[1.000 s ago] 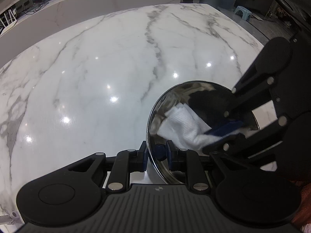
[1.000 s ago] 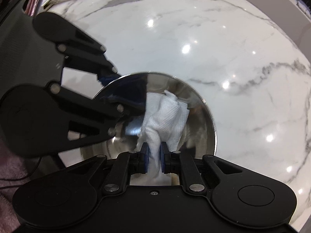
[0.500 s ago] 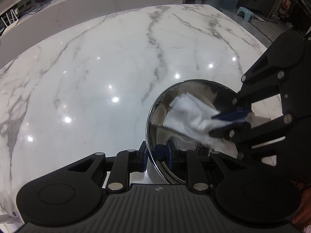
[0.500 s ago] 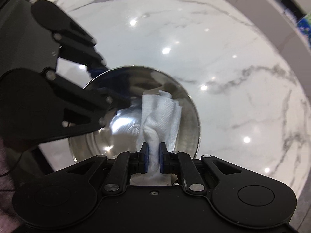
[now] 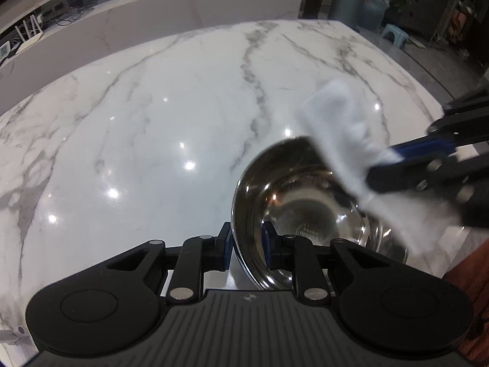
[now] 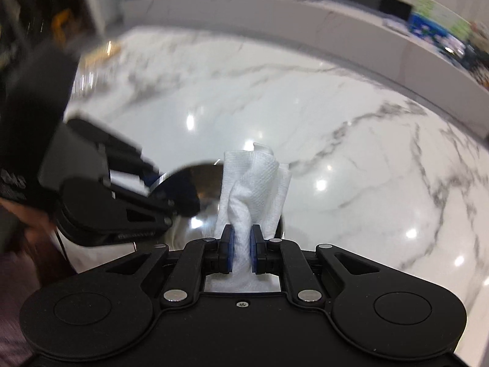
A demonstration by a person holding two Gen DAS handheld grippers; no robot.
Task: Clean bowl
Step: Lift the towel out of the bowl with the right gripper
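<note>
1. Now my left gripper (image 5: 246, 240) has its jaws shut tight on the near rim of the shiny bowl (image 5: 308, 208), which sits on the white desk (image 5: 152, 128).
2. My right gripper (image 6: 241, 246) has its jaws squeezed on a white paper towel (image 6: 253, 183).
3. A moment ago the towel was down inside the bowl. It has come up and out, and looks blurry.
4. I think the inside wipe is done, as the bowl looks clean.
</note>
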